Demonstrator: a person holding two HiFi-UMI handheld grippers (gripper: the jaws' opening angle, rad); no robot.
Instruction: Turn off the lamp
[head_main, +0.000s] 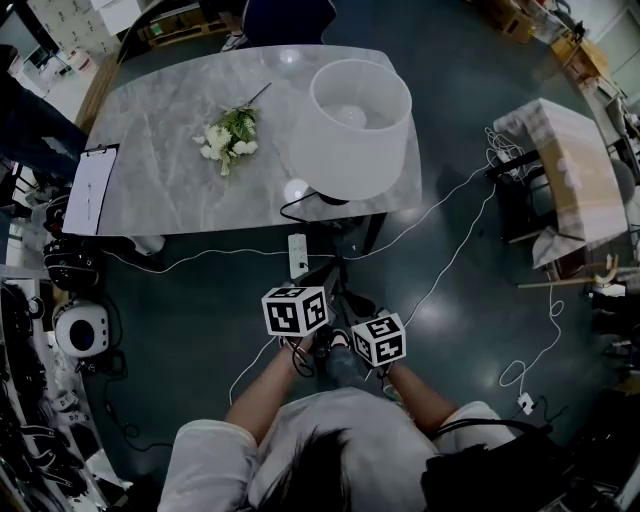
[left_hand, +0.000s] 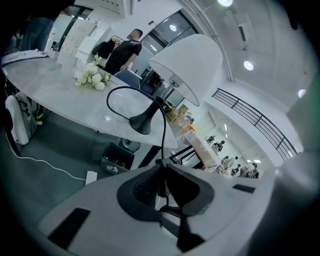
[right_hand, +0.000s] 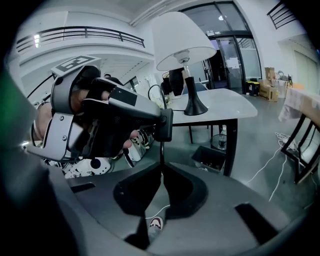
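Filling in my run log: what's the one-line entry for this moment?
left tool: shut on switch | right tool: shut on cord below switch | lamp: upright on table

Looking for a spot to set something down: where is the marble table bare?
Bare: the stretch between the clipboard and the flowers, and the table's far left corner behind the flowers. Crowded: the right end, where the lamp and a loop of its cord sit.
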